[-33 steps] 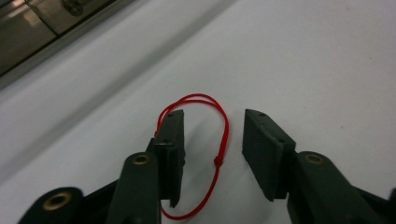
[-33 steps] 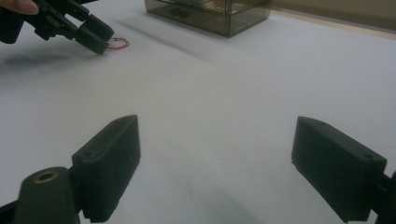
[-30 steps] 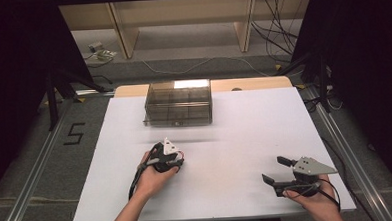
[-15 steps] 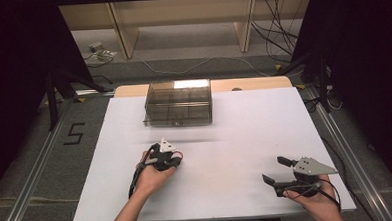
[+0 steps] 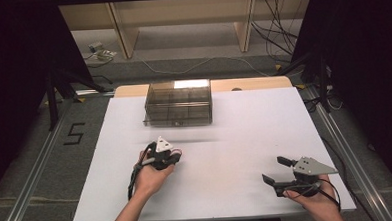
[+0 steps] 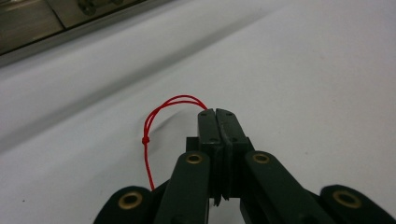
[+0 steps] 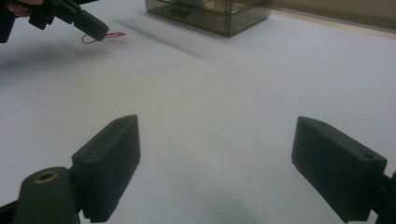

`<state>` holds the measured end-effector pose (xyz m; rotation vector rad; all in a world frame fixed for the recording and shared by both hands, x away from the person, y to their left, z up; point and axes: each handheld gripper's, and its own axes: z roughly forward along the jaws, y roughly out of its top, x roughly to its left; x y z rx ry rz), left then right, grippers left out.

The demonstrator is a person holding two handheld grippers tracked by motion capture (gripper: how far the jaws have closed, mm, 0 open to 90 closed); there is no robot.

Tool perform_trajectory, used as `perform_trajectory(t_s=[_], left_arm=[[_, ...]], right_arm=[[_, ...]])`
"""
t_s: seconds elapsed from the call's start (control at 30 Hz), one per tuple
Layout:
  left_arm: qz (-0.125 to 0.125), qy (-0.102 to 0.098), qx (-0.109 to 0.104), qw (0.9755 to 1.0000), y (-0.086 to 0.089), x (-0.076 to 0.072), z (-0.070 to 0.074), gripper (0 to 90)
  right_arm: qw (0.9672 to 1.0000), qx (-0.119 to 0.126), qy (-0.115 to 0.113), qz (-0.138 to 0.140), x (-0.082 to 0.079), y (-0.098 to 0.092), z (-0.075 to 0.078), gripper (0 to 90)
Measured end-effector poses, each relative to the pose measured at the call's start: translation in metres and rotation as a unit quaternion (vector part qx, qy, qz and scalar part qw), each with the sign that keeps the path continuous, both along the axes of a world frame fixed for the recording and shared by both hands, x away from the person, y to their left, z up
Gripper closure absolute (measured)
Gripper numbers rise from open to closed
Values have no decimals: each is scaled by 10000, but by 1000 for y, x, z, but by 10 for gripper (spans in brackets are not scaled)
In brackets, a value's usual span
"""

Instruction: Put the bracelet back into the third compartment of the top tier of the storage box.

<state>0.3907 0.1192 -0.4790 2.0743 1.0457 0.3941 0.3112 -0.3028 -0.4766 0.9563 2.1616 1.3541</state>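
Where two grippers wait: one red string (image 6: 154, 122), one clear box (image 5: 178, 102).

Lab, floor rails (image 5: 34, 170), loose cables (image 5: 276, 42)

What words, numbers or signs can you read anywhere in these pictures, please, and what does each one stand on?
"5": a black figure on the grey floor, left of the white table.
Small dark mark on the front of the clear box: too small to read.
No other writing can be made out.
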Motion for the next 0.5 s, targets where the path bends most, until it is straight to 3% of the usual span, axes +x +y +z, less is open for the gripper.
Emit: perform_trajectory(t_s=[0.5], left_arm=[[-98,-258,-106,9996,-2,-3,9,897]], right_arm=[[10000,-11,11,-9,0,0,0,160]])
